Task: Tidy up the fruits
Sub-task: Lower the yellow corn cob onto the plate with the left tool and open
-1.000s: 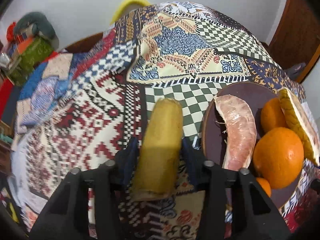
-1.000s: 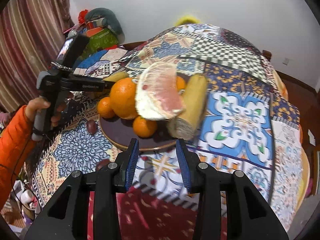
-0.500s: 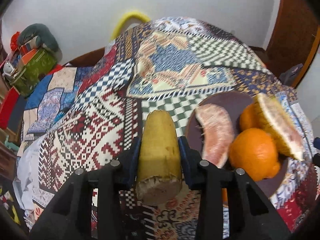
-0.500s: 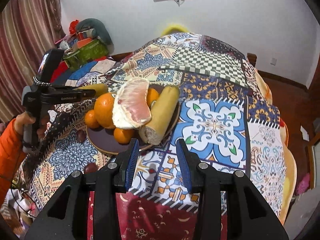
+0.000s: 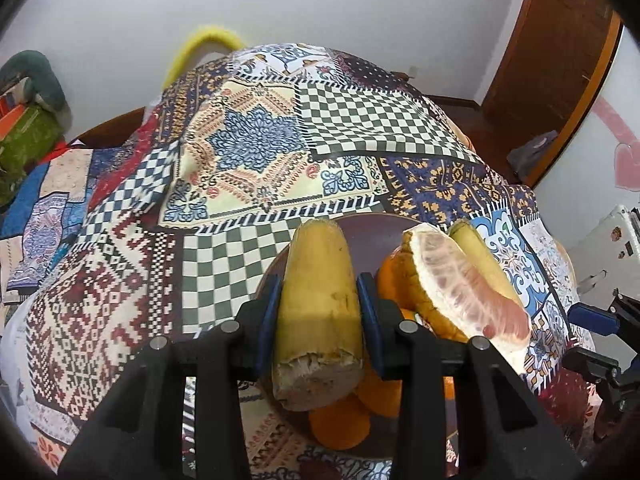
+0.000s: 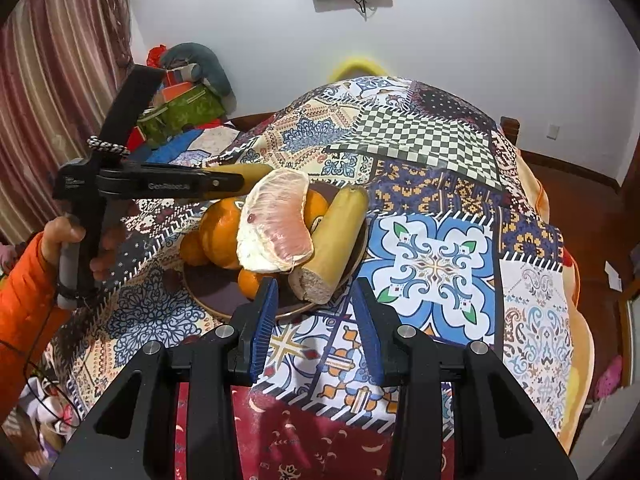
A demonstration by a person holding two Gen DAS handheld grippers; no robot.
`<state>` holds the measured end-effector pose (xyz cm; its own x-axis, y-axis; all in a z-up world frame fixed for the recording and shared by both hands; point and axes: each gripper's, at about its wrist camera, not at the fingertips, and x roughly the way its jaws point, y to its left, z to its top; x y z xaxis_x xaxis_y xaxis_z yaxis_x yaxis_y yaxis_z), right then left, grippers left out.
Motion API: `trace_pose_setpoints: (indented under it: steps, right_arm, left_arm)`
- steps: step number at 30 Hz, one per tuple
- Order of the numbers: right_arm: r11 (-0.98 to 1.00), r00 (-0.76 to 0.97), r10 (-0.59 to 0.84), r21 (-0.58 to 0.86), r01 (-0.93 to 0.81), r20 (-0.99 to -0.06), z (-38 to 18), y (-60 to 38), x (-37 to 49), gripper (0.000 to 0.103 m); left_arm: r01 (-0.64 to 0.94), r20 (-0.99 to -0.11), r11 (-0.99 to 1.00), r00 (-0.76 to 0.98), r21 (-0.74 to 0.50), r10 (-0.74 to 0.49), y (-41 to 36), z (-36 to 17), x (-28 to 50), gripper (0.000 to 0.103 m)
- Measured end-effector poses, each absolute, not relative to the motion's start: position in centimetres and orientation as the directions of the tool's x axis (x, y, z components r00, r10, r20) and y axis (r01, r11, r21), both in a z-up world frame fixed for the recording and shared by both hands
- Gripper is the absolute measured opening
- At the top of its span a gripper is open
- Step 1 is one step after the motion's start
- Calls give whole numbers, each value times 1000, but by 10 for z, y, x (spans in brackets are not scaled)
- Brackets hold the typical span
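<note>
The left gripper (image 5: pixel 318 304) was clamped on a banana piece (image 5: pixel 318 312) above the plate (image 6: pixel 208 296); placement remained. The right gripper (image 6: pixel 314 320) stood apart, empty.

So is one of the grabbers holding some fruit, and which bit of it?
Yes. The left gripper squeezes a yellow banana piece by its two sides, near the cut end. The right gripper is open and holds nothing.
</note>
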<state>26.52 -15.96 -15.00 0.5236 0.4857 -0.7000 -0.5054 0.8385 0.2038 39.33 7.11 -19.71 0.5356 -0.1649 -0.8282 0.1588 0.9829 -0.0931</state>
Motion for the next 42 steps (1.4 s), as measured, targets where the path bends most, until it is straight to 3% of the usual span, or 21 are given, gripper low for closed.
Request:
trace_pose_setpoints:
  steps: [17, 24, 31, 35, 42]
  right_arm:
    - [831, 519, 491, 197, -521, -700, -153, -150, 265, 36]
    - [829, 521, 494, 196, -524, -697, -152, -148, 262, 36]
    - [827, 520, 497, 199, -526, -695, -151, -148, 260, 36]
    - [828, 521, 494, 195, -525, -696, -150, -147, 258, 36]
    - [829, 519, 495, 200, -522, -697, -151, -146, 259, 36]
  left_arm:
    - [126, -854, 986, 495, -113, -161, 85, -209, 389, 38]
    - [106, -855, 991, 505, -77, -120, 88, -207, 385, 47]
    - [96, -860, 993, 499, -63, -103, 92, -213, 380, 47]
    - [104, -842, 994, 534, -22, -75, 93, -212, 372, 35]
    - [128, -837, 990, 534, -61, -121, 94, -213, 364, 34]
